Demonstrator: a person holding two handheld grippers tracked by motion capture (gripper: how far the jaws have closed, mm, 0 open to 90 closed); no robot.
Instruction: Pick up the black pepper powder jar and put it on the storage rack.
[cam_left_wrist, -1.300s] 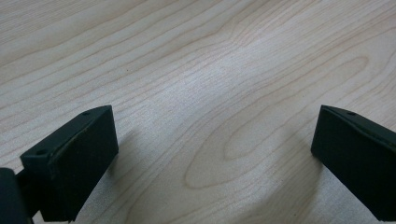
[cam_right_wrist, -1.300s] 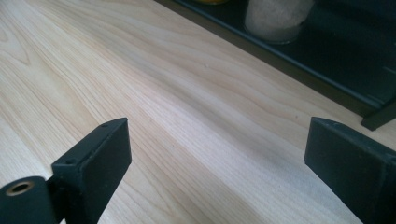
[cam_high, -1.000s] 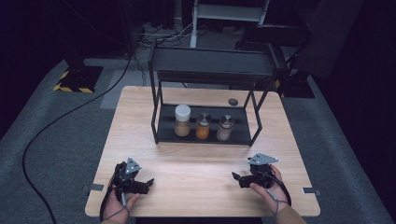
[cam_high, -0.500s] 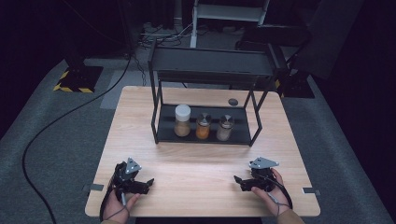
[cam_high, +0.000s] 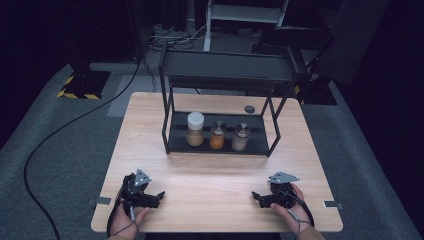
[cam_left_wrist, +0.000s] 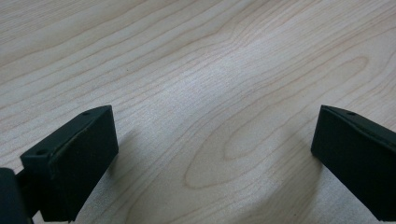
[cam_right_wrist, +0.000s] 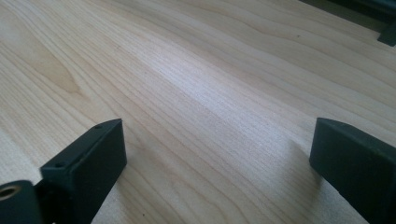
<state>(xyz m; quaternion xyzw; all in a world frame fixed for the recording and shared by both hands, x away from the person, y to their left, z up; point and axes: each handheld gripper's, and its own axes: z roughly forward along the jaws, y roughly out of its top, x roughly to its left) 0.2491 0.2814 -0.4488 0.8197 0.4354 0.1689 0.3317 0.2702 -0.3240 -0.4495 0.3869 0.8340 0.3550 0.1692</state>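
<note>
My left gripper (cam_high: 159, 195): jaws wide, empty, resting on table (cam_high: 215, 172). Jars stand upright on rack (cam_high: 220, 145) shelf, straight ahead, well apart: white-lidded jar (cam_high: 195, 129) nearer left; silver-lidded jar (cam_high: 241, 136) nearer my right gripper (cam_high: 255, 197), just opened, empty.

Seen from high above the near edge, looking forward and down across the whole wooden table (cam_high: 210, 175) to the black rack (cam_high: 225, 75) and dark floor beyond. Shot from each gripper, low and very close along its own two black jaws, skimming the bare tabletop (cam_left_wrist: 201, 84), the right gripper view angled towards a rack foot (cam_right_wrist: 387, 35). Shared by all three: the near strip of wood grain.
</note>
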